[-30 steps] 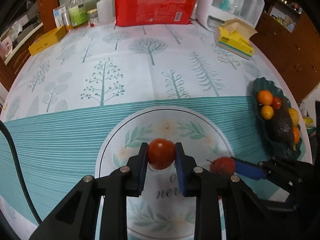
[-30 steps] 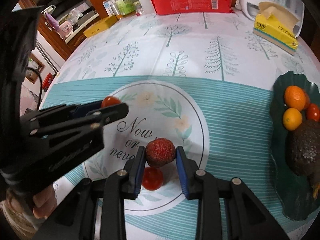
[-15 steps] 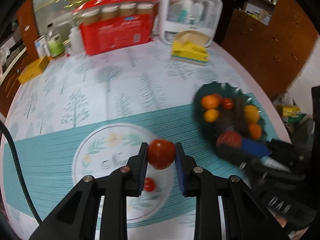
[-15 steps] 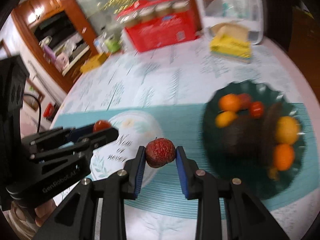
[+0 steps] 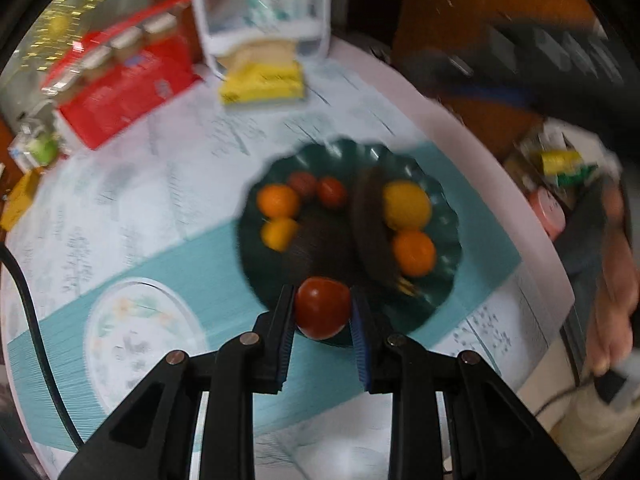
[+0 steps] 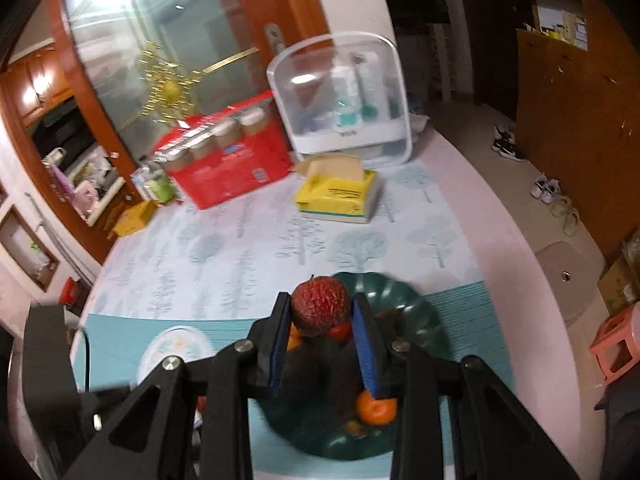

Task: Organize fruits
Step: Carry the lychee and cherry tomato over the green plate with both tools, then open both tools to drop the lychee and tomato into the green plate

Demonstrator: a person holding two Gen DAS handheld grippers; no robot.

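Both fruits have left the white printed circle and travelled to the dish: the tomato (image 5: 322, 307), clamped in the left tool (image 5: 322, 322), now hangs over the near rim of the dark green scalloped dish (image 5: 446, 216), lower centre of its frame; a second ago it sat over the circle. The lychee (image 6: 321, 306), clamped in the right tool (image 6: 320, 322), is over the same dish (image 6: 420, 312), centre of its frame, apparently above the piled fruit.

Advice for the drop: lower each until just above a free pocket before parting the pads; the tomato looks best placed at the near rim, in front of the avocado (image 5: 370, 224). Stagger the releases so the tools don't collide.

Left view shows the whole dish layout: mandarins (image 5: 278, 200), a lemon (image 5: 406, 205), small tomatoes (image 5: 331, 191), plus the person's hand (image 5: 616, 280) at right. Right view hides most of that behind its own tool, but shows the tissue box (image 6: 336, 194) and the tabletop (image 6: 280, 248) far side sharply.
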